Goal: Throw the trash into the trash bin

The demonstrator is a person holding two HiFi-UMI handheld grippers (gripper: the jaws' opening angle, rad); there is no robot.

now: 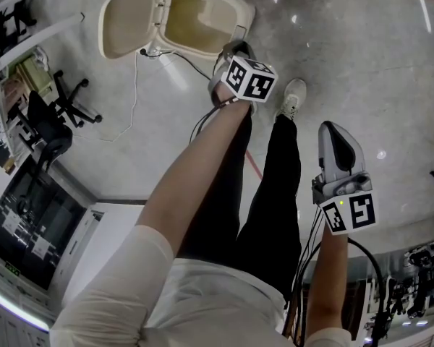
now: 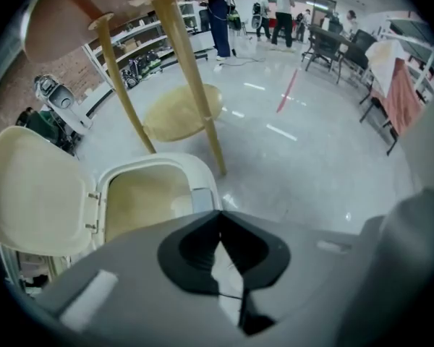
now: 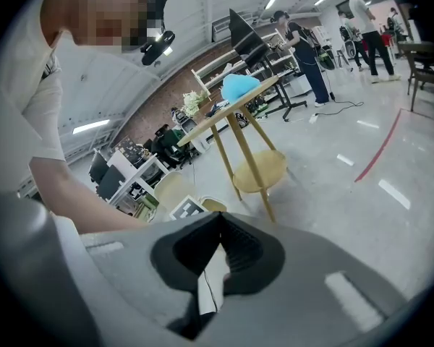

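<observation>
Bare arm (image 1: 195, 172) outstretched, the left tongs (image 2: 218, 214) hover closed and empty just short of the open trash bin (image 2: 159, 163) on the floor (image 1: 347, 49), while the right tongs (image 3: 218, 215), also closed, carry nothing.

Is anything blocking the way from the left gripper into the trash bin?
Nothing visible does. The trash bin has its lid flipped open, and the left gripper hangs by its rim, jaws together, no trash between them.
</observation>
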